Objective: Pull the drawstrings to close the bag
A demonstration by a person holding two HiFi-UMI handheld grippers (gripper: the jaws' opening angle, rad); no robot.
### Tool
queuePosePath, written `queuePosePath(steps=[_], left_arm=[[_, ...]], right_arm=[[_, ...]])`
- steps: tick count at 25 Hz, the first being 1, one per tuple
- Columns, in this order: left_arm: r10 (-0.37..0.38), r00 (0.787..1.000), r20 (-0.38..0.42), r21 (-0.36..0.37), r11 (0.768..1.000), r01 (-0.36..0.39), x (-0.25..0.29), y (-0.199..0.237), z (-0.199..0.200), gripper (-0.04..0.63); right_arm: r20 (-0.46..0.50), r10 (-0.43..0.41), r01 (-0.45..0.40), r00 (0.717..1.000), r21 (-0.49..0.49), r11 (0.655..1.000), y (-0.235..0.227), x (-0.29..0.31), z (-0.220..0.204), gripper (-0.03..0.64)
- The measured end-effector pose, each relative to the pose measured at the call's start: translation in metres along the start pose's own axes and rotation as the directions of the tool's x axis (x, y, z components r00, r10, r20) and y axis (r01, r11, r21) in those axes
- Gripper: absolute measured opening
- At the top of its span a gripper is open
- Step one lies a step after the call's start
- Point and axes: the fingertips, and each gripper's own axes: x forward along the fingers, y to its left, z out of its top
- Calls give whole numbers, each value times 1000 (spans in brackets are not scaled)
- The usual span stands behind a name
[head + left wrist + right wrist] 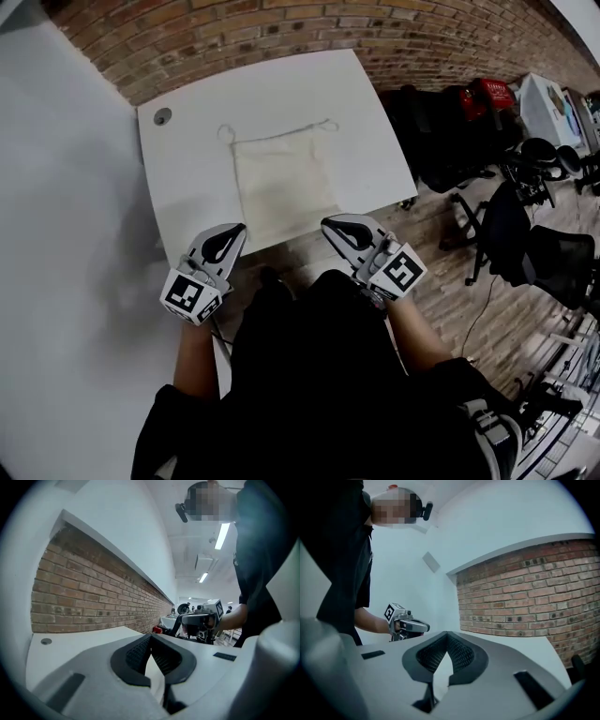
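Note:
A flat cream cloth bag lies on the white table, its mouth at the far side. A thin drawstring runs along the top, with a loop at the left and one at the right. My left gripper hovers at the table's near edge, left of the bag's bottom corner, shut and empty. My right gripper is level with it at the bag's right bottom corner, also shut with nothing in it. In the left gripper view the jaws meet at the tips; the right gripper view shows the same.
A brick wall runs behind the table. A round grommet hole sits at the table's far left corner. Black office chairs and bags stand on the wooden floor to the right. A white wall lies left.

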Motion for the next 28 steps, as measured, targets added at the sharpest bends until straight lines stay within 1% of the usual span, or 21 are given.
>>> queuePosePath(steps=[3, 6, 7, 9, 11, 16, 20, 24, 25, 28], left_arm=[[-5, 1000, 12, -34, 999, 5, 19, 16, -6, 15], [-3, 1000, -9, -42, 999, 2, 38, 26, -14, 15], [4, 1000, -20, -46, 999, -5, 43, 28, -18, 15], [33, 999, -41, -58, 998, -35, 53, 35, -24, 15], [75, 995, -64, -65, 995, -79, 68, 45, -28, 15], [181, 974, -134, -66, 979, -191, 104, 67, -33, 15], [243, 948, -206, -87, 960, -265, 126, 81, -37, 15], [249, 936, -250, -83, 957, -277, 149, 92, -57, 15], [251, 933, -259, -77, 957, -279, 152, 96, -62, 15], [245, 922, -299, -10, 966, -260, 164, 111, -85, 15]], right_arm=[[-22, -26, 26, 999, -3, 1000, -22, 3, -6, 6], [-14, -40, 40, 999, -3, 999, -53, 6, -10, 6], [-29, -45, 45, 999, -1, 999, -64, 6, -16, 6], [-75, -48, 48, 996, -4, 999, -87, 7, -27, 6], [-89, -45, 43, 995, -27, 999, -114, 11, -34, 6], [-120, -30, 26, 992, -34, 999, -194, 17, -54, 11], [-174, 6, -28, 985, -123, 992, -244, 33, -74, 31], [-203, 53, -94, 978, -201, 975, -273, 53, -94, 41], [-213, 59, -106, 975, -217, 970, -278, 59, -98, 45], [-226, 59, -121, 972, -273, 955, -289, 74, -109, 51]])
